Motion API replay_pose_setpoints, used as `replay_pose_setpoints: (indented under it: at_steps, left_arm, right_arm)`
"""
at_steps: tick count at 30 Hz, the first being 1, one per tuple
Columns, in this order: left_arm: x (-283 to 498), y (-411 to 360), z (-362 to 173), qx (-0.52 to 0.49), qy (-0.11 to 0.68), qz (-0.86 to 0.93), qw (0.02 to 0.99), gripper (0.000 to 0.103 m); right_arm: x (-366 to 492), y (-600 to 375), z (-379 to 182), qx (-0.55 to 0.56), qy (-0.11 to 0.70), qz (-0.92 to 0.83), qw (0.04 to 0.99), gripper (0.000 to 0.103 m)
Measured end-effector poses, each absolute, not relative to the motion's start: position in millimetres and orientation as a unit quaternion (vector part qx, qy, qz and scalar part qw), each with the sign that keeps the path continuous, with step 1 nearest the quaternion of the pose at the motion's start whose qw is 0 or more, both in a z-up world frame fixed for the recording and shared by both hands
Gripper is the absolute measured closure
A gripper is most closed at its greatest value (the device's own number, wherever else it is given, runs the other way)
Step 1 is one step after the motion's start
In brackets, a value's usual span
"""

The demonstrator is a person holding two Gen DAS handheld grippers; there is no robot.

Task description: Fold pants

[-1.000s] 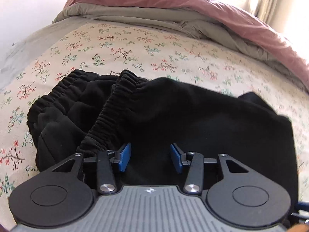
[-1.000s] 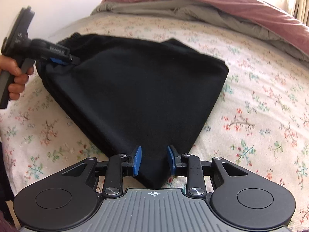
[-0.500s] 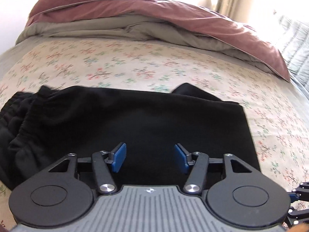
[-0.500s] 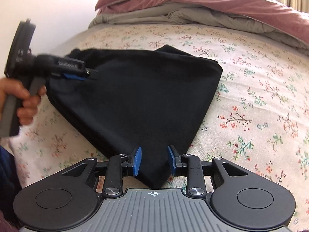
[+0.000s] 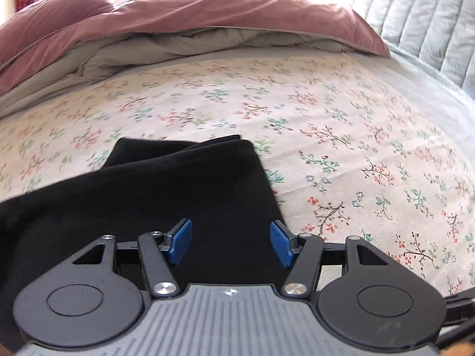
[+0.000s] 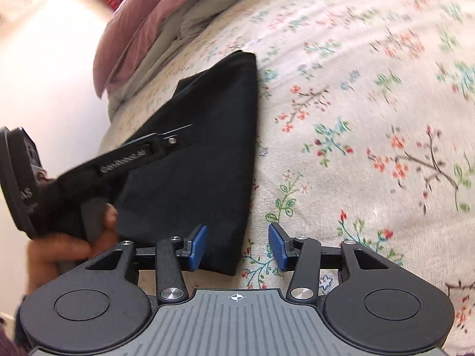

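Note:
The black pants (image 5: pixel 166 195) lie folded flat on the floral bedsheet (image 5: pixel 341 136). My left gripper (image 5: pixel 231 242) is open and empty, just above the near right part of the folded pants. In the right wrist view the pants (image 6: pixel 207 136) taper toward my right gripper (image 6: pixel 237 248), which is open and empty over their near corner. The left gripper's body (image 6: pixel 89 175), held in a hand, hovers over the pants' left side there; its fingertips are hidden.
A pink and grey duvet (image 5: pixel 184 29) is bunched along the far side of the bed. A quilted pale headboard (image 5: pixel 421 14) stands at the far right. A white wall (image 6: pixel 50 65) borders the bed's left side.
Both grippers have opened wider. The left gripper has swung right along the pants, away from the waistband. The right gripper has let the pants' corner drop and tilted right.

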State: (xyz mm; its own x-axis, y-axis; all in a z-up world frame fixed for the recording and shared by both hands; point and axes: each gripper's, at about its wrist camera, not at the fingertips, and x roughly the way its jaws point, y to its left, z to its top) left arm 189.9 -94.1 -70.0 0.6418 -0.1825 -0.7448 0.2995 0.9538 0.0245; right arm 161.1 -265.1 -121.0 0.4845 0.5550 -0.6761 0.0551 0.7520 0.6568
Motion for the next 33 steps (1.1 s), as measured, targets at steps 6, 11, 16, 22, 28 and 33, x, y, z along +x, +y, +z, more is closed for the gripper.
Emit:
replay_pose_setpoints:
  at_steps: [6, 11, 16, 22, 28, 33]
  left_arm:
    - [212, -131, -69, 0.119, 0.405, -0.145, 0.895, 0.037]
    - [238, -134, -72, 0.117, 0.413, -0.094, 0.898, 0.037]
    - [274, -122, -91, 0.091, 0.444, -0.084, 0.888, 0.035]
    - [277, -102, -74, 0.029, 0.439, -0.09, 0.893, 0.032]
    - [211, -64, -59, -0.002, 0.435, -0.113, 0.893, 0.032]
    - [155, -16, -76, -0.029, 0.446, -0.103, 0.889, 0.032]
  right_arm:
    - [155, -280, -123, 0.339, 0.479, 0.142, 0.797, 0.058]
    - [156, -280, -125, 0.34, 0.478, 0.141, 0.797, 0.058]
    - [154, -276, -124, 0.346, 0.477, 0.145, 0.795, 0.057]
    - [157, -276, -123, 0.352, 0.474, 0.148, 0.794, 0.057]
    - [158, -269, -127, 0.356, 0.466, 0.165, 0.793, 0.057]
    - [164, -258, -135, 0.36, 0.468, 0.165, 0.79, 0.058]
